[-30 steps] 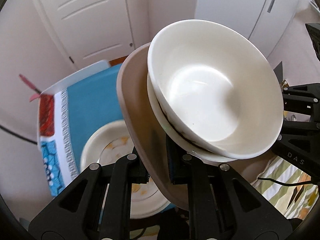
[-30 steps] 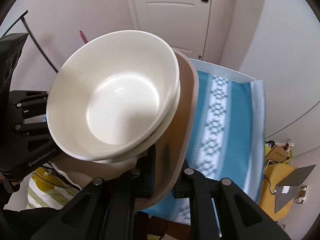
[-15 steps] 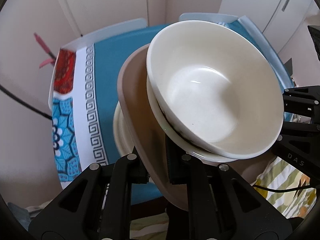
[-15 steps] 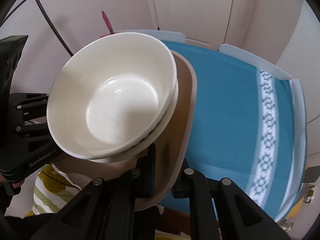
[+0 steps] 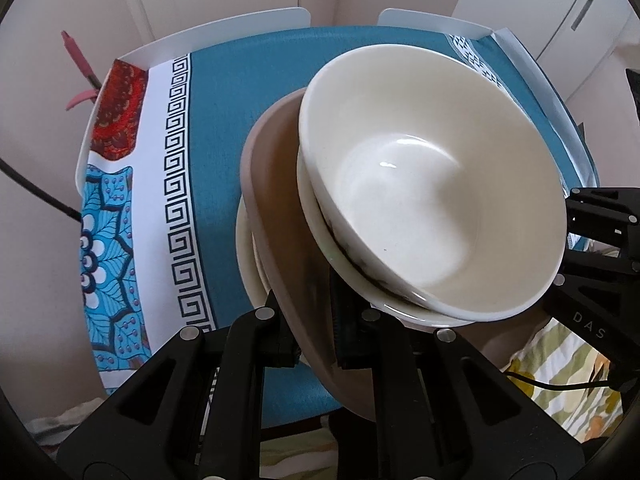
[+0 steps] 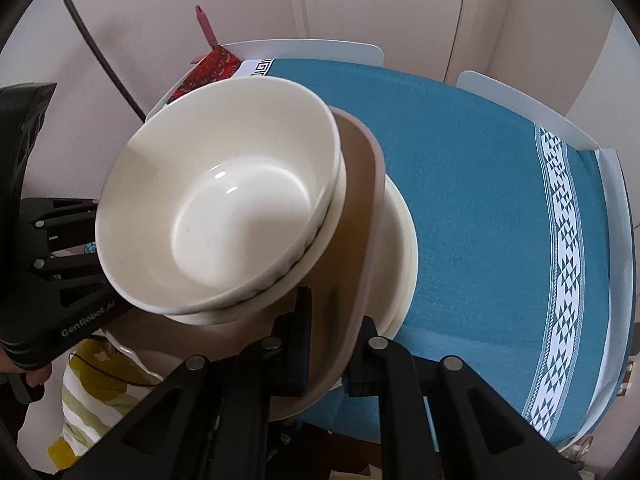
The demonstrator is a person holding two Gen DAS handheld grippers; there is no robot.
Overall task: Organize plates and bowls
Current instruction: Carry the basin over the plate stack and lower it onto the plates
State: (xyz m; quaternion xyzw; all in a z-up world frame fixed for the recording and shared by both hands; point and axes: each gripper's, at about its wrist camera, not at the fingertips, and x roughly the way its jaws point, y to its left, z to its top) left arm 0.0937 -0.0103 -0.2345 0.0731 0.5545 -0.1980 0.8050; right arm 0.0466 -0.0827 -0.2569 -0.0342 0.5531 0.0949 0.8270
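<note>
Taupe tray, two bowls, both grippers clamped

Taupe rounded plastic tray (image 5: 280,208) is pinched on its two opposite rims: the left gripper (image 5: 316,344) has its jaws pressed onto one edge, the right gripper (image 6: 324,344) onto the other. On the tray sit two nested cream ceramic bowls (image 6: 224,204), the upper one tilted. Just beneath the tray, a stack of cream plates (image 6: 400,248) lies on the teal patterned tablecloth (image 5: 224,128) covering the white-edged table (image 6: 312,46).
</note>
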